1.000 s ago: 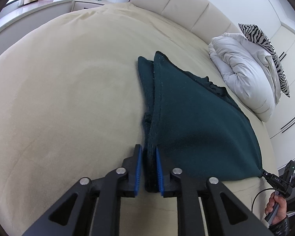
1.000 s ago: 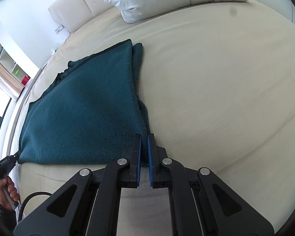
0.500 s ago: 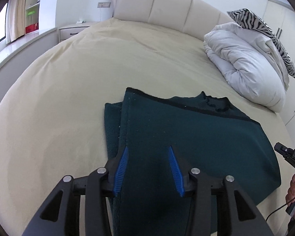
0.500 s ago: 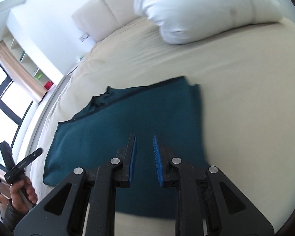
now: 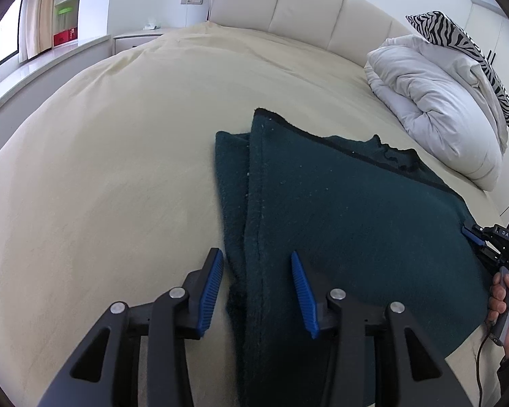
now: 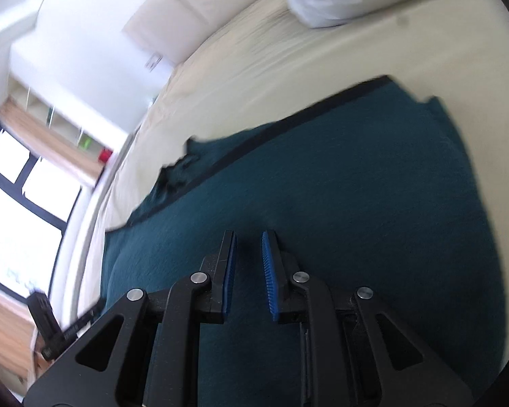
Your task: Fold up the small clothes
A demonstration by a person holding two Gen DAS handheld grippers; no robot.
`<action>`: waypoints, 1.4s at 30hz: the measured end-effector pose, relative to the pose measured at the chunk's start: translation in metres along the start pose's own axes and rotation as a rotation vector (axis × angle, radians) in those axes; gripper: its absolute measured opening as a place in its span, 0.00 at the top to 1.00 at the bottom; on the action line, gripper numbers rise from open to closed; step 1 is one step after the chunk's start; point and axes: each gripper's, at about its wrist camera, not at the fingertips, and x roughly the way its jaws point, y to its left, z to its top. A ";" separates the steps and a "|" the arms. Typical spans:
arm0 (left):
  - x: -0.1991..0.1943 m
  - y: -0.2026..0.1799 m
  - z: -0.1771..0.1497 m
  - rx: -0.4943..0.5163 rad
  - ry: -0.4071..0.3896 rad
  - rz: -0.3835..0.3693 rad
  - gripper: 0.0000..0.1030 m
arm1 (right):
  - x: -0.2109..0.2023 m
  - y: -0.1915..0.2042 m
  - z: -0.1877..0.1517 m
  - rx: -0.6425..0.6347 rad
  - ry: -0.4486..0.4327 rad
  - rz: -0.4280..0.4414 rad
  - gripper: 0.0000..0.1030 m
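Grippers (image 5: 256, 291) (image 6: 248, 273) are hovering empty over our folded garment (image 5: 339, 224), right jaws closing; a snagged pad could be dragging the fold apart.

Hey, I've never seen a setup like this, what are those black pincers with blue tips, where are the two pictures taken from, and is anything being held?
There is no robot here. A person holds a two-finger gripper in each hand, and each carries a wide-angle camera looking along its fingers. One picture is from the left gripper, the other from the right gripper. A folded dark green garment lies on a beige bed, with a white duvet and a zebra pillow near the headboard. Neither holds anything: the left's jaws stand open over the garment's folded edge, and the right's are closing with nothing between them.
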 end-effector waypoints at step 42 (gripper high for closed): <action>-0.013 -0.071 -0.038 0.169 0.043 0.062 0.55 | -0.150 -0.106 -0.049 0.288 -0.246 -0.067 0.71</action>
